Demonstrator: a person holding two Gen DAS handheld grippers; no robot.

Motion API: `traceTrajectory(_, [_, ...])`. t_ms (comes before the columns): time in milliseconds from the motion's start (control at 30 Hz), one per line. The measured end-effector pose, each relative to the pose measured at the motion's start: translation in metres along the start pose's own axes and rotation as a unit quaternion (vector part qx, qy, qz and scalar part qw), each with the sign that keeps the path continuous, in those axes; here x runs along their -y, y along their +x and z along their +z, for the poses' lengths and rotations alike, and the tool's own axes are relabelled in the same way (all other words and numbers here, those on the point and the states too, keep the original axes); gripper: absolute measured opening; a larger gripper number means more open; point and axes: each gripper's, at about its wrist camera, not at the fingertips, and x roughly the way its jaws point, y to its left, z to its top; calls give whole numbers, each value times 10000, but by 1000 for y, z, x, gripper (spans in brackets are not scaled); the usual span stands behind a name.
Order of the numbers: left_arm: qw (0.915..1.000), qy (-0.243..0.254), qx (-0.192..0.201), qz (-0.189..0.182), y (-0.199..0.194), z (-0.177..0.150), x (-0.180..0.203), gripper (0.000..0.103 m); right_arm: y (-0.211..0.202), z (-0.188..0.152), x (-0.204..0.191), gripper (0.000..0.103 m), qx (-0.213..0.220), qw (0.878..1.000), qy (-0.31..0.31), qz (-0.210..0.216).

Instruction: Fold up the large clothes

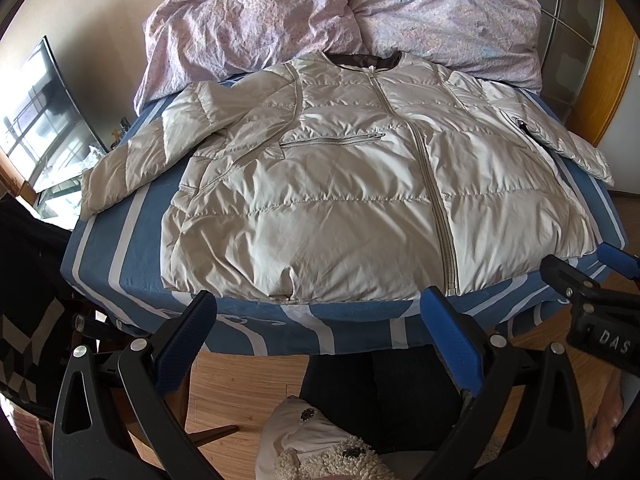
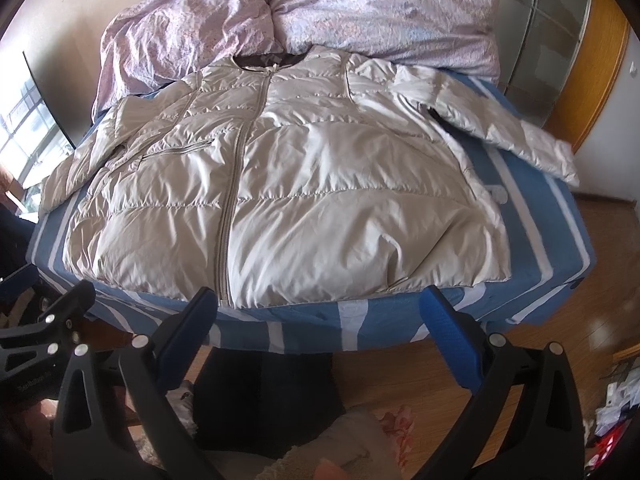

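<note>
The jacket [image 1: 340,184] lies front up and zipped on the bed [image 1: 120,240], well apart from both grippers and reaching almost to the bed's near edge, with a duvet [image 1: 320,20] bunched behind its collar. Going left to right: the left sleeve [image 1: 132,168] angles out toward the bed's left edge, the body lies broad and flat with the zip [image 1: 432,184] running up its middle, and the right sleeve [image 2: 512,136] stretches off to the right corner. It looks light, puffy and soft, and the shiny shell is likely slippery, so I would pinch at seams, cuffs or the hem [image 1: 360,296]. Its collar points away, hem toward the person; the long axis follows the zip. The left gripper [image 1: 320,304] and right gripper [image 2: 320,300] both hover spread wide and empty before the hem.
</note>
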Motion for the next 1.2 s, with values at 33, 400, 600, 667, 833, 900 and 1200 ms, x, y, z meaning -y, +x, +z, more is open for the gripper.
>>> traceTrajectory(33, [10000,-9,-1,-18,2,1,0,102,3,1,1,101,-37,10000,39,26])
traceTrajectory(400, [9992,-41,-24,-385,23,31,-8,102,31,52,83,101,-136,9881,1418,580])
traceTrajectory(600, [9982,48,-277,-522,48,49,-5,102,53,86,152,99,25,9651,2488,815])
traceTrajectory(667, [9975,63,-365,-597,58,56,-5,102,64,98,183,97,54,9512,2951,904])
traceTrajectory(833, [9973,61,-412,-602,77,78,-6,102,99,117,258,93,97,9094,4037,992])
traceTrajectory(900, [9974,24,-388,-603,84,89,-7,102,112,119,281,92,71,8928,4394,993])
traceTrajectory(1200, [9969,-84,-231,-751,112,130,-11,102,153,124,351,84,96,8443,5293,832])
